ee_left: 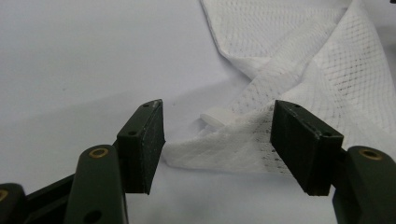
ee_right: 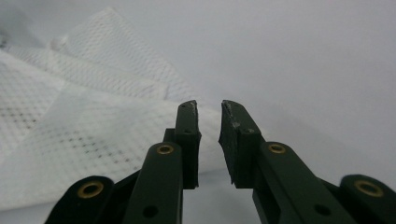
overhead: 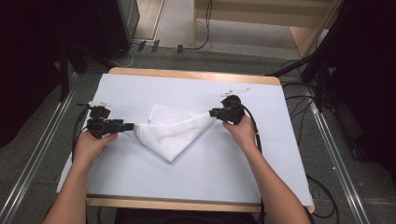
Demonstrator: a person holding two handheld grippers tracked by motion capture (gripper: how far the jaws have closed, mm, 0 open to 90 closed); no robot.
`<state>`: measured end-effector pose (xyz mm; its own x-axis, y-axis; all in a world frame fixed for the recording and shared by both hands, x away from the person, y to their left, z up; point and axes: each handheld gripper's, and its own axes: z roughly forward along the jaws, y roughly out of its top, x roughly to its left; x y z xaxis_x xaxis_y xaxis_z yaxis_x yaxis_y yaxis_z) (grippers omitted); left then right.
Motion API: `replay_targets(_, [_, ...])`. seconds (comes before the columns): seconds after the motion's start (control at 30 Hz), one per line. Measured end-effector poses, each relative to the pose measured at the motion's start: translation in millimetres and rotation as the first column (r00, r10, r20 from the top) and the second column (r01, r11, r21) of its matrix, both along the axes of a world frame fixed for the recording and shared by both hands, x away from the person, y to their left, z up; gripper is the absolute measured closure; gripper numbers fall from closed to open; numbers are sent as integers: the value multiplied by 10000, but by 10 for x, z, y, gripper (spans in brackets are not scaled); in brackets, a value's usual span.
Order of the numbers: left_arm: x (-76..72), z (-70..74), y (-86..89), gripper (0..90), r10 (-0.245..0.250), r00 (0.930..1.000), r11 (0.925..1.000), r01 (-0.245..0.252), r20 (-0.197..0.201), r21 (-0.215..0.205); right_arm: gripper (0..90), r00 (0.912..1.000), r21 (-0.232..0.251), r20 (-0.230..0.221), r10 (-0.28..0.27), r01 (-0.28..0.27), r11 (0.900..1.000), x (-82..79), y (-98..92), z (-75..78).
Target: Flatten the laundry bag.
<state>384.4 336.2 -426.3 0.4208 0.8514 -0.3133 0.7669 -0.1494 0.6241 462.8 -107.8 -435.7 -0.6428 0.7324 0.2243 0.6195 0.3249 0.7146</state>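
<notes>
High view showed the wide pale-blue counter point(overhead: 196, 172) carrying one white mesh cloth point(overhead: 173, 133), folded into a rough triangle whose point aimed toward the person's edge of the counter. That cloth lay about mid-counter, with each of its two upper corners drawn out sideways toward a hand, probably so the fold could be flattened or squared up.

At the cloth's left corner sat the left tongs point(overhead: 130, 126), held low and level by the left hand point(overhead: 93, 144). In the left gripper view they point(ee_left: 217, 147) stood released, jaws wide, with the corner and a small white tab point(ee_left: 215, 117) lying between the pads but unpressed, likely lined up for a pinch.

At the cloth's right corner the right tongs point(overhead: 213, 113) met the tip. The right gripper view showed them point(ee_right: 208, 140) parted by a narrow gap, nothing clamped, the fabric lying beneath and behind the jaws, which suggested a corner just let go.
</notes>
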Motion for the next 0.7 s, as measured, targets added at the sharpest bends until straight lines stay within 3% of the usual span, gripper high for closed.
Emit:
replay_targets(0.07, [-9, 9, -5, 357, -35, 10000, 10000, 35, 10, 56, 754, 9999, 127, -15, -116, 117, 9999, 111, -23, -9])
replay_targets(0.2, [-13, 5, -11, 358, -47, 10000, 10000, 47, 27, 62, 686, 9997, 175, -176, -193, 196, 9997, 167, -49, -56])
replay_targets(0.37, [-19, 5, -11, 358, -112, 9999, 9998, 112, -11, 141, 542, 9986, -83, -501, -188, 184, 9998, 214, -26, -207])
replay_targets(0.43, [-20, 4, -9, 358, -117, 9999, 9999, 117, 1, 126, 540, 9983, -132, -577, -126, 119, 9998, 220, -19, -234])
replay_targets(0.5, [-22, 4, 2, 358, -82, 10000, 9999, 83, -14, 116, 562, 9977, -424, -667, -125, 97, 9991, 217, 8, -277])
replay_targets(0.63, [-21, -4, 20, 357, -28, 10000, 9999, 28, -23, 99, 696, 9980, -644, -636, 50, -91, 9979, 178, 50, -307])
replay_targets(0.67, [-21, -5, 21, 358, -18, 10000, 9999, 18, -23, 105, 785, 9993, -947, -343, 136, -168, 9954, 152, 69, -310])
replay_targets(0.7, [-22, -5, 21, 358, -8, 10000, 10000, 8, -25, 87, 785, 9993, -947, -343, 136, -168, 9954, 152, 69, -310])
